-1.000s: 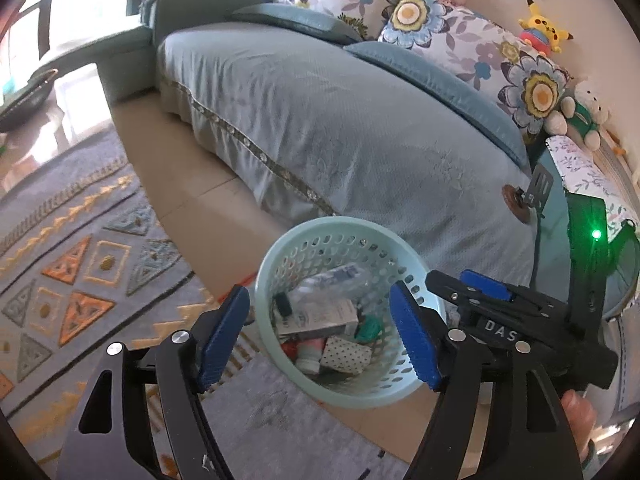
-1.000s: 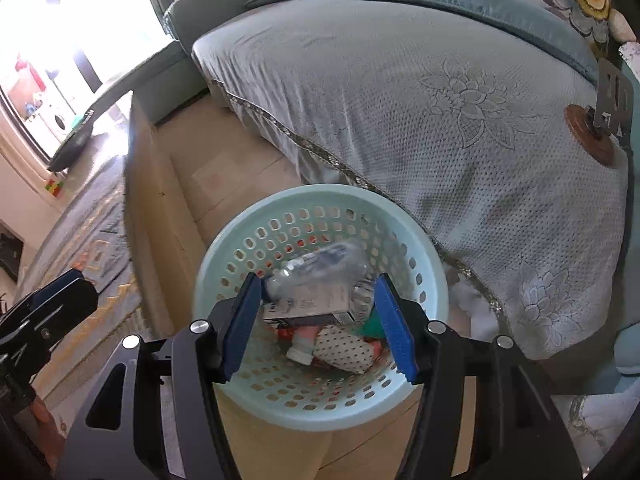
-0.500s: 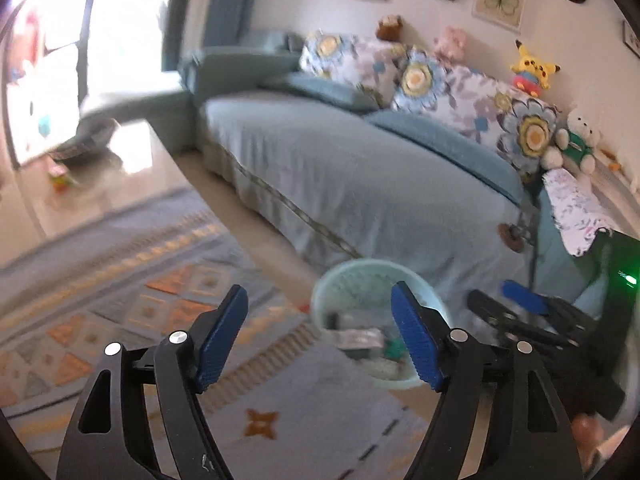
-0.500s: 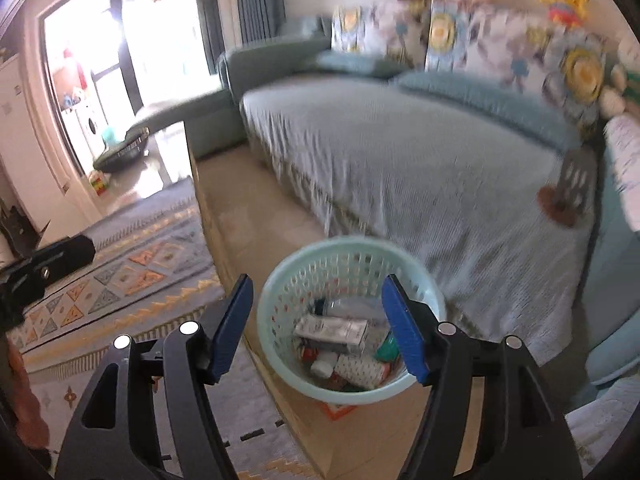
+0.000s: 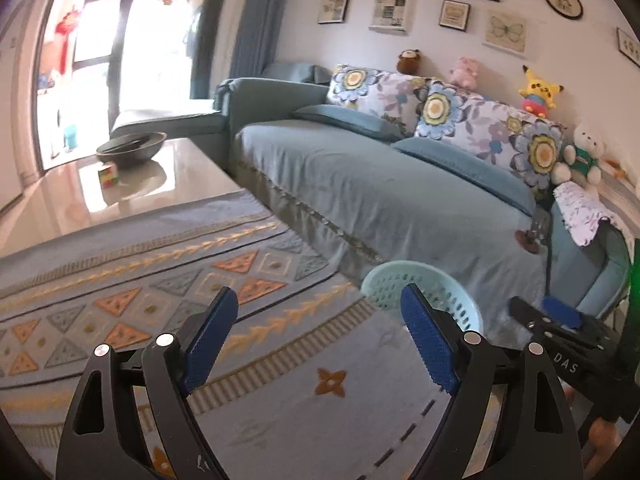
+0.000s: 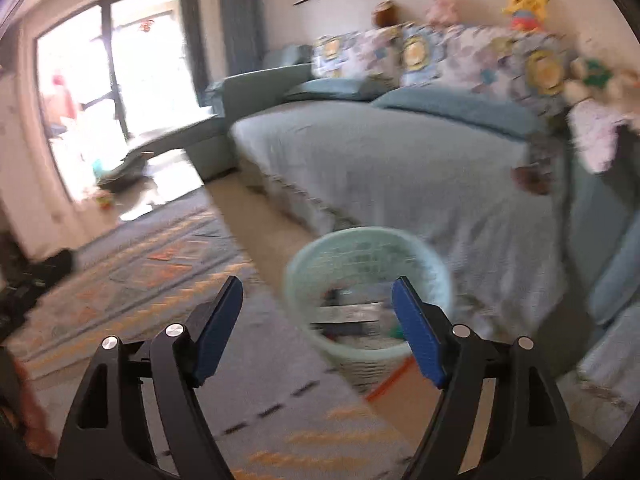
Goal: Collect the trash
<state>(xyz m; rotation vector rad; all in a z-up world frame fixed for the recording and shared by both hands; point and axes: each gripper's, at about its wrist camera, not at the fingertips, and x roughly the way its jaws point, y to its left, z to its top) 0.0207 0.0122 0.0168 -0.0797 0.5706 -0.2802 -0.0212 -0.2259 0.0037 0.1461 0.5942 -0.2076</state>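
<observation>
Both claws, left point(image 5: 318, 338) and right point(image 6: 316, 326), hang released and empty. The trash basket point(image 6: 370, 300) stands on the floor against the sofa point(image 5: 392, 200), handy for drops.

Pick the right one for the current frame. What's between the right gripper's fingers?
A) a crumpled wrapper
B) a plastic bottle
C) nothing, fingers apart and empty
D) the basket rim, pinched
C: the right gripper has its blue pads spread wide with nothing held; the mint laundry-style basket of trash only shows through the gap, standing on the floor beyond the fingertips.
</observation>
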